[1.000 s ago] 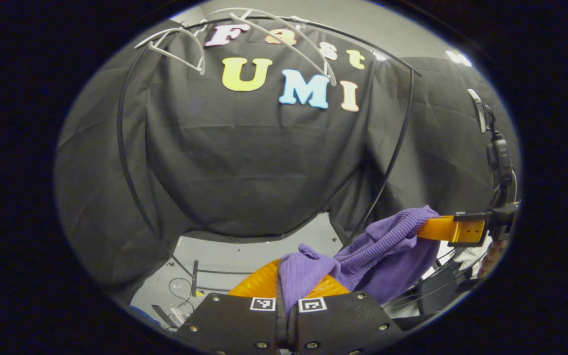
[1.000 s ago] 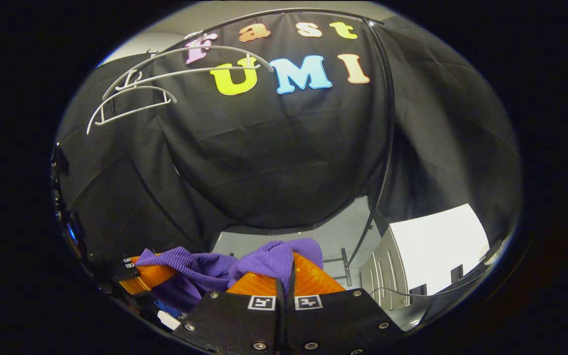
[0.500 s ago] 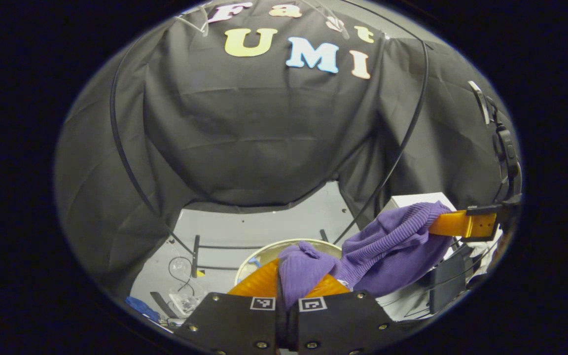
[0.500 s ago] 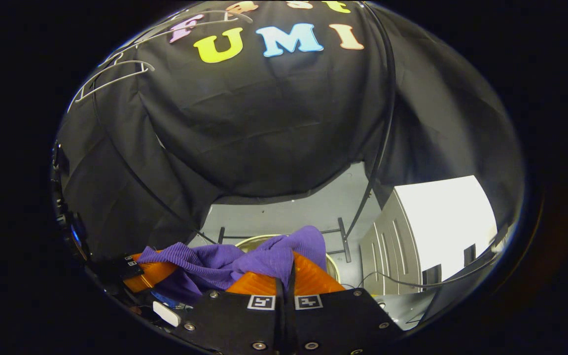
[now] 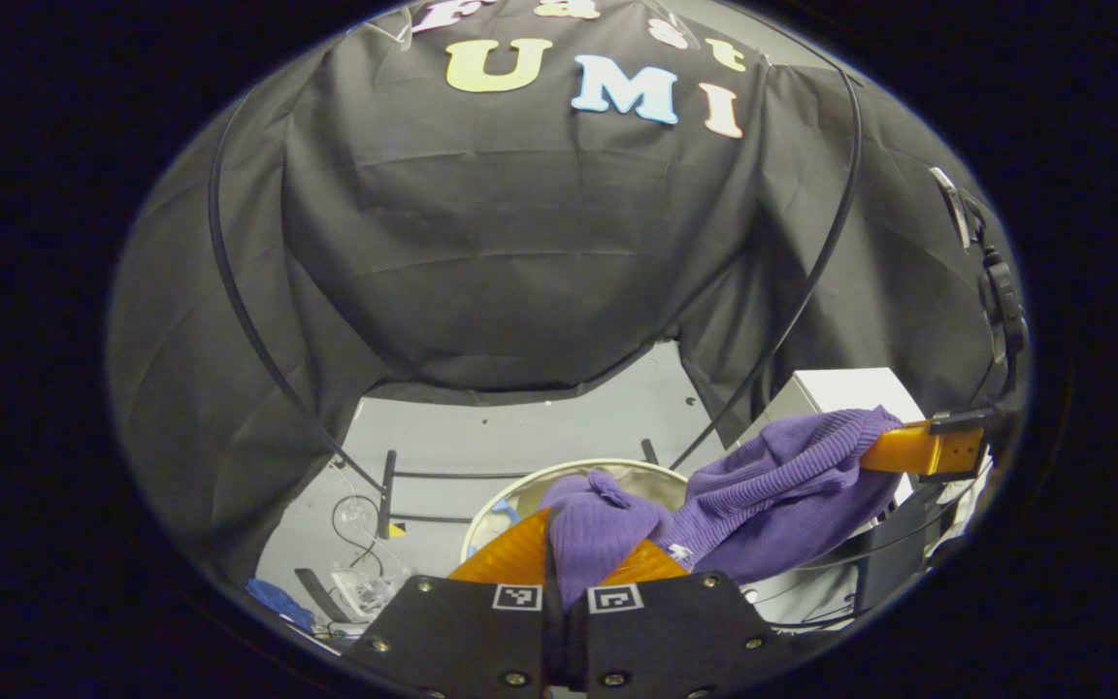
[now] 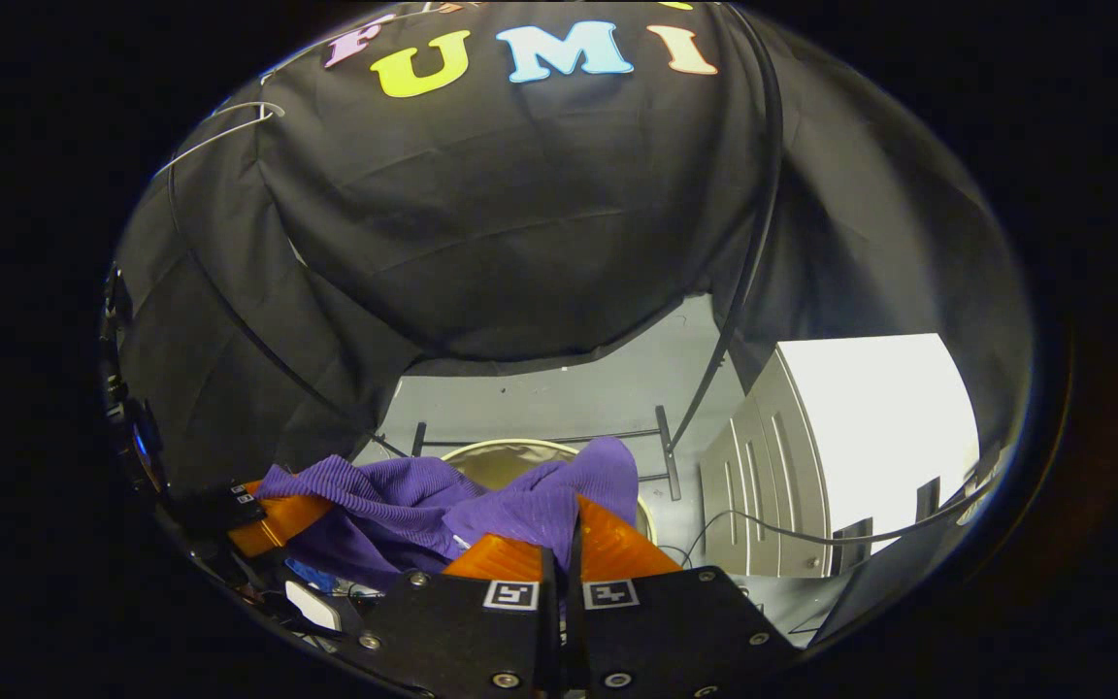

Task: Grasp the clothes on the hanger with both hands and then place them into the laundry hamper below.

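A purple ribbed garment point(image 5: 772, 485) hangs stretched between both grippers, off the hanger. In the left gripper view my left gripper point(image 5: 561, 532) is shut on one bunched end of it. The cloth runs right to my right gripper point(image 5: 894, 449), which pinches the other end. In the right gripper view the right gripper point(image 6: 564, 515) is shut on the garment point(image 6: 394, 500), and the left gripper point(image 6: 278, 519) holds it at the far left. The round cream laundry hamper point(image 5: 574, 467) stands on the floor just beyond and below the cloth; its rim point(image 6: 501, 445) is partly hidden by the garment.
A white cabinet point(image 6: 850, 437) stands to the right of the hamper. Thin black rack tubes point(image 5: 239, 311) curve down to a floor bar point(image 5: 387, 495). Cables and a plastic bag point(image 5: 360, 582) lie on the grey floor. A bare white hanger point(image 6: 219, 131) hangs at upper left.
Both grippers have moved down with the purple garment between them. The hangers slid up towards the top edge, and the hamper and floor came into view.
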`<state>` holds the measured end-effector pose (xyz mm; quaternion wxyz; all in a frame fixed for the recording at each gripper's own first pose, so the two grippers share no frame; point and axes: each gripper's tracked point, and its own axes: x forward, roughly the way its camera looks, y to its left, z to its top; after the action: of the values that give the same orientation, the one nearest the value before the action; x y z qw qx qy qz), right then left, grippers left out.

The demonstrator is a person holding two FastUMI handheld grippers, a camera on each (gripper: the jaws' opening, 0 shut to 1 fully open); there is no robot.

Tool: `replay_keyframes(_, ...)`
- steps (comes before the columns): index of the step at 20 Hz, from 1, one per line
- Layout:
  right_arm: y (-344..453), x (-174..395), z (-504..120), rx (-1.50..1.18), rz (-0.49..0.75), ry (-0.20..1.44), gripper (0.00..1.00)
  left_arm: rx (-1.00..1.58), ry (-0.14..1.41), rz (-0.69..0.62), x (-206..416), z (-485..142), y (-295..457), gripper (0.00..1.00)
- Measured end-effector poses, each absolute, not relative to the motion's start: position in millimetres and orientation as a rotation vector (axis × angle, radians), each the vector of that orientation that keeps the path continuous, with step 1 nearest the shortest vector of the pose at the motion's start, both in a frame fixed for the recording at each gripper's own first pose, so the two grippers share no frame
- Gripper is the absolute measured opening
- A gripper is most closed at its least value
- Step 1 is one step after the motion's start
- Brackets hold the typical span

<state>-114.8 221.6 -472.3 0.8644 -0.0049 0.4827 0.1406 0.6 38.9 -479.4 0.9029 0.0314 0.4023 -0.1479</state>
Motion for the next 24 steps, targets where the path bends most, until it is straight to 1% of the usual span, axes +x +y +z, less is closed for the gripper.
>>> replay_keyframes(2,223,-117,-474,0.004,0.284,1.022,0.02,0.065,0.832,-0.304,-2,-477,42,0.02)
replay_keyframes(6,228,-124,-475,0.016,0.279,1.048,0.06,0.076,0.841,-0.305,-5,-476,45,0.02)
replay_keyframes(9,229,-132,-473,0.024,0.289,1.073,0.13,0.103,0.843,-0.308,-9,-470,52,0.03)
replay_keyframes(10,227,-134,-471,0.028,0.288,1.073,0.14,0.112,0.848,-0.303,-11,-468,54,0.05)
replay_keyframes(11,225,-136,-467,0.036,0.287,1.073,0.12,0.120,0.856,-0.294,-15,-466,56,0.07)
replay_keyframes(12,225,-145,-463,0.055,0.293,1.073,0.17,0.124,0.862,-0.281,-19,-465,61,0.09)
replay_keyframes(13,227,-149,-457,0.077,0.298,1.072,0.32,0.113,0.869,-0.280,-29,-462,64,0.11)
replay_keyframes(16,219,-151,-441,0.109,0.276,1.056,0.77,0.113,0.851,-0.272,-39,-452,74,0.58)
replay_keyframes(17,216,-150,-435,0.114,0.264,1.046,0.88,0.127,0.844,-0.270,-39,-444,76,0.73)
replay_keyframes(18,211,-150,-428,0.121,0.251,1.034,0.92,0.150,0.829,-0.262,-37,-433,81,0.89)
replay_keyframes(19,206,-147,-417,0.130,0.239,1.011,0.92,0.176,0.810,-0.252,-35,-422,87,0.87)
replay_keyframes(20,202,-144,-404,0.137,0.229,0.980,0.96,0.196,0.781,-0.246,-30,-407,90,0.99)
replay_keyframes(21,195,-140,-390,0.136,0.218,0.945,0.96,0.208,0.745,-0.248,-28,-389,93,0.93)
replay_keyframes(22,189,-135,-377,0.131,0.206,0.906,0.95,0.220,0.712,-0.253,-23,-372,91,0.99)
replay_keyframes(23,181,-129,-361,0.123,0.195,0.864,0.96,0.233,0.679,-0.255,-21,-355,91,0.93)
replay_keyframes(24,174,-123,-347,0.114,0.183,0.819,0.95,0.245,0.645,-0.254,-16,-335,92,0.99)
